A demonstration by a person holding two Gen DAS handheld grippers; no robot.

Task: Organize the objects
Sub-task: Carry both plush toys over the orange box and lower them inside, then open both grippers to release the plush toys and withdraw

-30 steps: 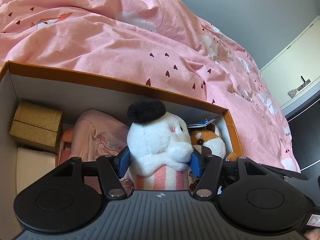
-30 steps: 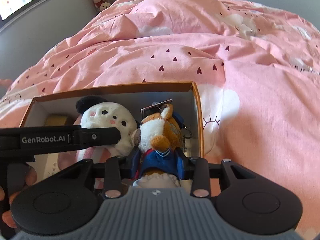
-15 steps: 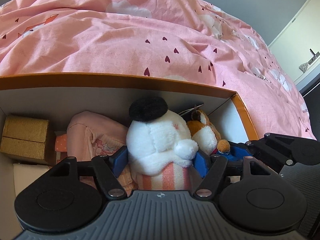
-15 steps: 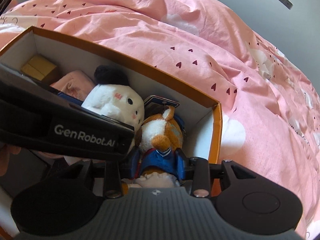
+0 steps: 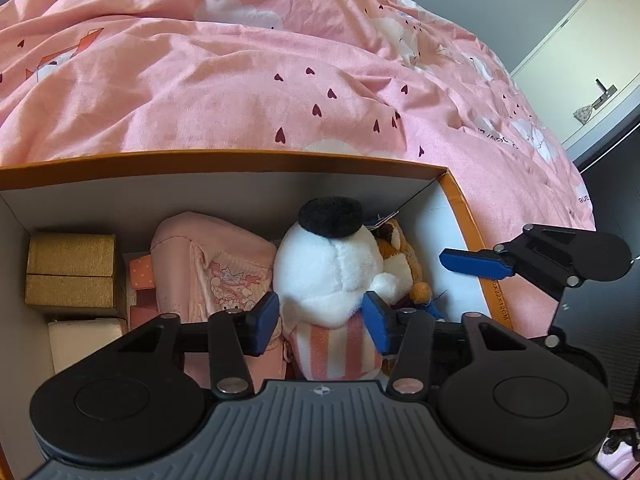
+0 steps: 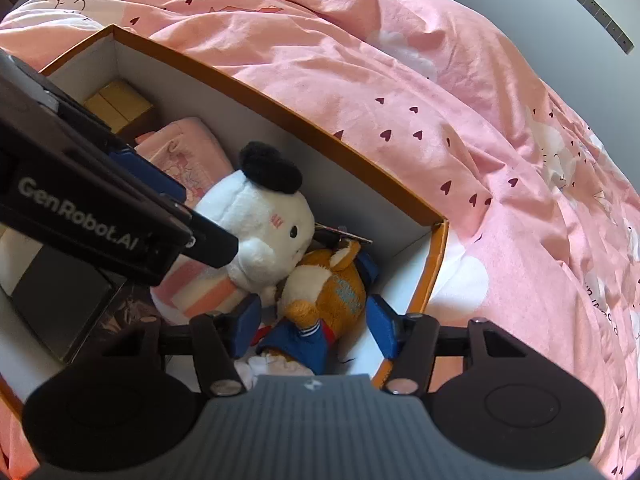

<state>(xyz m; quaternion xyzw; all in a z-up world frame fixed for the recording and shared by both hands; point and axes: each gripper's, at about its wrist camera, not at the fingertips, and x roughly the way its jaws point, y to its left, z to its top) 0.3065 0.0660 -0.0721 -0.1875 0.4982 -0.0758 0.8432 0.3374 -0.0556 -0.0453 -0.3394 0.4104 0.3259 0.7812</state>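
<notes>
Two plush toys sit at the right end of the orange box point(image 5: 248, 158) on the bed: left gripper point(image 5: 322, 318) jaws, just closing in, pinch the white plush point(image 5: 332, 272) w/ its soft squashy body, while right gripper point(image 6: 310, 326) jaws, just opening, straddle the light orange plush point(image 6: 332, 292) w/o pressing, best regripped mid-torso.

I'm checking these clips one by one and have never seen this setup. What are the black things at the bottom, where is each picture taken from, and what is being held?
There is no robot here. A person holds a two-finger tool in each hand, and a camera on each looks out along its fingers. One picture is from the left tool, the other from the right tool. Both look down into an orange-rimmed box on a pink quilt. Inside are a gold box, a pink pouch, a white plush toy and an orange plush toy. The left tool's jaws have just been closing and press on the white plush toy. The right tool's jaws have just been opening; the orange plush toy lies between them, not gripped.
</notes>
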